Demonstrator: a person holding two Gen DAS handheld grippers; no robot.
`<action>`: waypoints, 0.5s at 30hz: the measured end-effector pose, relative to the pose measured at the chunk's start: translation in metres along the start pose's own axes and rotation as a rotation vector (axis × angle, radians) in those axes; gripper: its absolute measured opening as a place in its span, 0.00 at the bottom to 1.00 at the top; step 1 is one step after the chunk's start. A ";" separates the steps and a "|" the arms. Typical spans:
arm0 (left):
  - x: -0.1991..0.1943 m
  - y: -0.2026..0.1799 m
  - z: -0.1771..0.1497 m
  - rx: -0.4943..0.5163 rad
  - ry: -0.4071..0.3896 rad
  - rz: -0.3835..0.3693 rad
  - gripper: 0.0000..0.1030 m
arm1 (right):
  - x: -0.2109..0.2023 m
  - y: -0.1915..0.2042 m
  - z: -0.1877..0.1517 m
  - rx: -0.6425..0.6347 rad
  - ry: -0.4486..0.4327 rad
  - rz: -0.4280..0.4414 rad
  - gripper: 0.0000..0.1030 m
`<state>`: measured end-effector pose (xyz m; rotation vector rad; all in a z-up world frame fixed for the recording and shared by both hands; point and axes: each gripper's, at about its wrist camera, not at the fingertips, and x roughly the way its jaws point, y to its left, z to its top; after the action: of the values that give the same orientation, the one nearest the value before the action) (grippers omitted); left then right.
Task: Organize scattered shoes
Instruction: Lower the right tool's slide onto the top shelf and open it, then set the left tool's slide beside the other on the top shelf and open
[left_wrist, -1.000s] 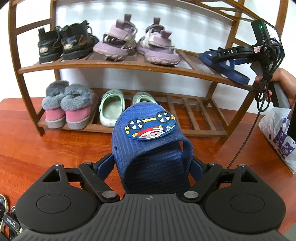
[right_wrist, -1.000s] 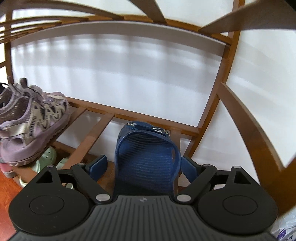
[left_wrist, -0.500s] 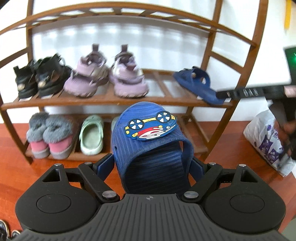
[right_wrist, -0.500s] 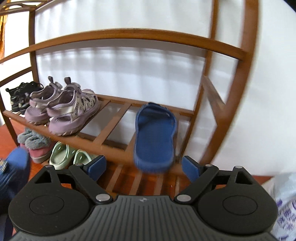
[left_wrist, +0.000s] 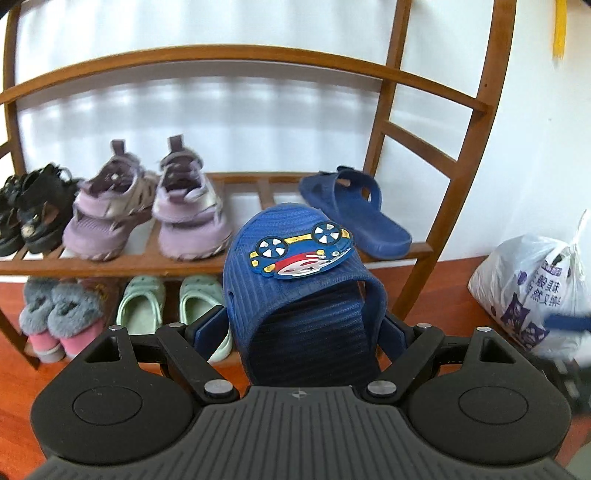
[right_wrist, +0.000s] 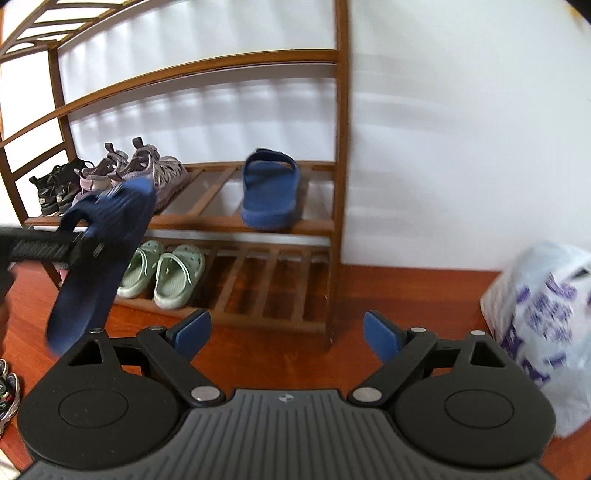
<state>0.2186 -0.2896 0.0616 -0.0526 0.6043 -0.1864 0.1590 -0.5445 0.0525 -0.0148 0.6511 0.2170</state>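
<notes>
My left gripper (left_wrist: 304, 328) is shut on a blue slipper with a cartoon car badge (left_wrist: 295, 273), held in the air before the wooden shoe rack (left_wrist: 236, 258). From the right wrist view the same slipper (right_wrist: 107, 240) hangs at the left, sole towards me. Its blue mate (left_wrist: 354, 210) lies on the middle shelf at the right end, also in the right wrist view as the blue mate (right_wrist: 271, 195). My right gripper (right_wrist: 286, 332) stands open and empty, back from the rack over the floor.
Purple sandals (left_wrist: 147, 210) and black sandals (left_wrist: 26, 214) share the middle shelf. Mint green clogs (left_wrist: 166, 299) and pink-grey fur slippers (left_wrist: 59, 321) sit on the bottom shelf. A white plastic bag (left_wrist: 535, 291) lies on the red floor at the right. Sneakers (right_wrist: 7, 391) lie at far left.
My right gripper let go of the blue mate on the middle shelf and drew back from the rack, now empty. My left gripper rose towards the middle shelf, still holding its slipper.
</notes>
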 end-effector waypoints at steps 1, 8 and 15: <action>0.004 -0.003 0.003 0.002 -0.002 0.003 0.83 | -0.004 -0.003 -0.004 0.009 -0.001 -0.004 0.91; 0.039 -0.014 0.023 0.014 -0.007 0.051 0.83 | -0.050 -0.024 -0.038 0.102 -0.020 -0.048 0.91; 0.077 -0.008 0.039 0.014 0.013 0.090 0.83 | -0.085 -0.040 -0.071 0.201 -0.028 -0.096 0.91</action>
<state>0.3019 -0.3125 0.0511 -0.0108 0.6168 -0.1039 0.0588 -0.6061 0.0447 0.1497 0.6402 0.0583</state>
